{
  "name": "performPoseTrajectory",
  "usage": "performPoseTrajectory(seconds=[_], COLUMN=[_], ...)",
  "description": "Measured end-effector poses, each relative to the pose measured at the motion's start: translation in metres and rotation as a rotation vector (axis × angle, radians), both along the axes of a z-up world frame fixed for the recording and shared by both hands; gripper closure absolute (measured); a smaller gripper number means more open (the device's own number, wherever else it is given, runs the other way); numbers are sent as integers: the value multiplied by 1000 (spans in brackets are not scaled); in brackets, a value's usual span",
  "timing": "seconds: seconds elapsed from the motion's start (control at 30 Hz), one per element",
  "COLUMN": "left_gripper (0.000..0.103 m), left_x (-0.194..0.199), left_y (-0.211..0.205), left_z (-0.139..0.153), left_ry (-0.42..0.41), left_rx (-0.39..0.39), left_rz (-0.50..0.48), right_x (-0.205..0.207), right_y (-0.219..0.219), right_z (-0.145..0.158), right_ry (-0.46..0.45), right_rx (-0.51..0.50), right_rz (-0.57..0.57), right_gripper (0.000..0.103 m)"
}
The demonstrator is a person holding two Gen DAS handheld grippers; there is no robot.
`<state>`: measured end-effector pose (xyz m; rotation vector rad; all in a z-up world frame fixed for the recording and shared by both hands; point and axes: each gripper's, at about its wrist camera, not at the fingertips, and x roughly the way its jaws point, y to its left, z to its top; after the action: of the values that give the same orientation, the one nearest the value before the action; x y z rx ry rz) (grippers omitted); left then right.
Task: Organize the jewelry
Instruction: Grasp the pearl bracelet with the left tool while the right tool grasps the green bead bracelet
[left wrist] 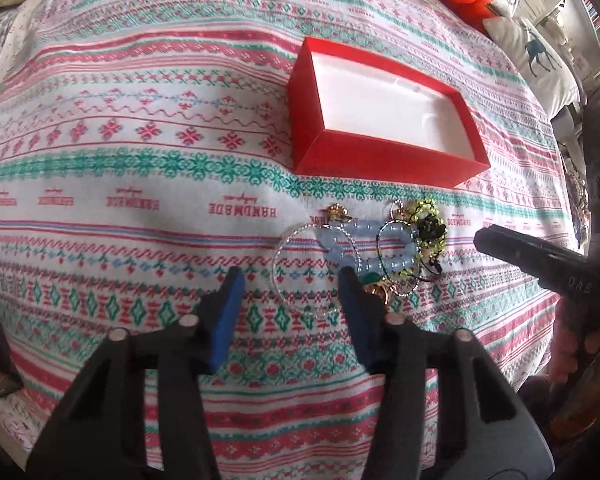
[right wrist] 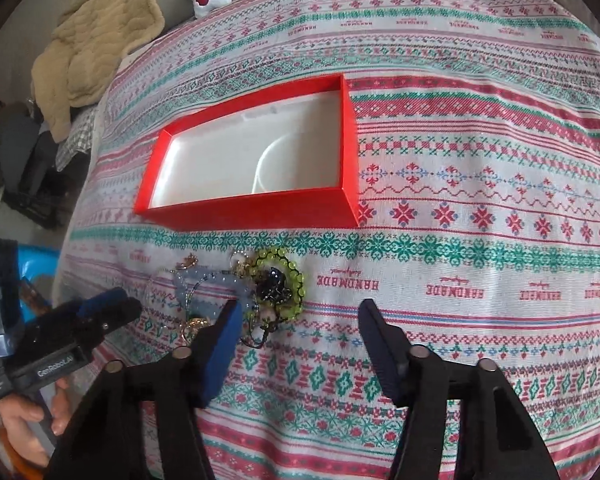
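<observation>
Patterned bedspread [left wrist: 140,128] carries an open red box [left wrist: 384,160] with a bare white lining; the jewelry pile [left wrist: 384,248] lies tangled on the cloth just in front of the box's near wall, none of it inside yet. Step in hand, as judged: first pick from the pile. To do it well, isolate one piece rather than bite the knot: the clear wire bangle [left wrist: 312,268] at the pile's left edge looks freest, while the pale blue bead bracelet [left wrist: 364,248] and the yellow-green bead ring [right wrist: 278,284] overlap thin chains and would likely drag neighbours. Pinch low, lift slowly, watch for snags. Left gripper [left wrist: 290,280] pitches steeply down over the bangle, jaws part-way apart, nothing pressed between them. Right gripper [right wrist: 300,316] is tilted likewise, jaws apart and empty, left pad at the pile's right edge
</observation>
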<state>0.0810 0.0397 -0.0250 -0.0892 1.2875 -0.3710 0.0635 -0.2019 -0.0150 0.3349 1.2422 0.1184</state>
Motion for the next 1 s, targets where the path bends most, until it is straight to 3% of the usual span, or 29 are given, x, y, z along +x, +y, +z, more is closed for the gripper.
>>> performPoseTrajectory(seconds=[0.03, 0.23, 0.33, 0.63, 0.73, 0.8, 1.0], left_gripper=[60, 73, 75, 94, 98, 98, 98], left_x=[2, 13, 15, 25, 27, 25, 19], left_y=[0, 2, -4, -31, -34, -35, -35], left_z=[-3, -13, -18, -24, -25, -25, -18], left_ry=[7, 20, 21, -18, -25, -28, -43], left_rx=[5, 35, 53, 131, 143, 146, 122], left_rz=[4, 37, 31, 3, 2, 4, 1], right_x=[2, 9, 14, 26, 26, 28, 33], right_y=[1, 8, 7, 21, 30, 39, 56], right_z=[-3, -17, -23, -29, -30, -34, -36], right_ry=[8, 49, 66, 64, 55, 50, 47], right_rx=[3, -27, -39, -77, -88, -114, -135], right_rz=[3, 20, 19, 40, 51, 68, 95], right_gripper=[55, 68, 73, 76, 79, 92, 98])
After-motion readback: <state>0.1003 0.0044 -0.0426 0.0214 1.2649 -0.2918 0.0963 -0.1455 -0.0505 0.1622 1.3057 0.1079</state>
